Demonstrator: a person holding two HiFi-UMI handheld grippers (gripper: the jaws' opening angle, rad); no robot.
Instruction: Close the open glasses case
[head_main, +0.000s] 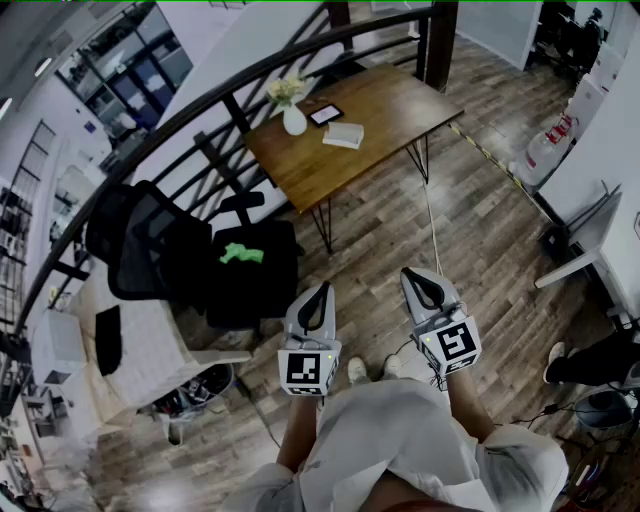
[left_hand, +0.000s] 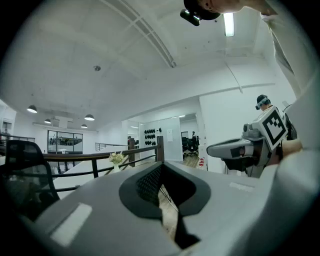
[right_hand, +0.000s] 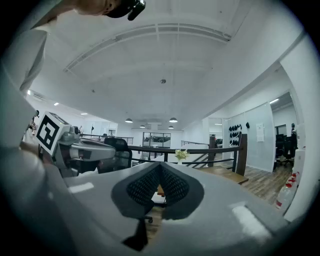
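A wooden table (head_main: 380, 110) stands far ahead of me across the floor. On it lie a pale flat object (head_main: 344, 135) that may be the glasses case and a small dark item (head_main: 326, 114); both are too small to tell apart with certainty. My left gripper (head_main: 321, 290) and right gripper (head_main: 412, 274) are held close to my body, well short of the table, both shut with nothing between the jaws. In the left gripper view the left gripper (left_hand: 161, 167) points over the railing. In the right gripper view the right gripper (right_hand: 160, 166) points toward the table (right_hand: 225, 172).
A white vase with flowers (head_main: 293, 112) stands on the table's left end. A dark curved railing (head_main: 250, 90) runs behind it. A black office chair (head_main: 140, 245) and a black bag (head_main: 255, 270) with a green thing on it sit at my left. A white desk (head_main: 590, 250) is at the right.
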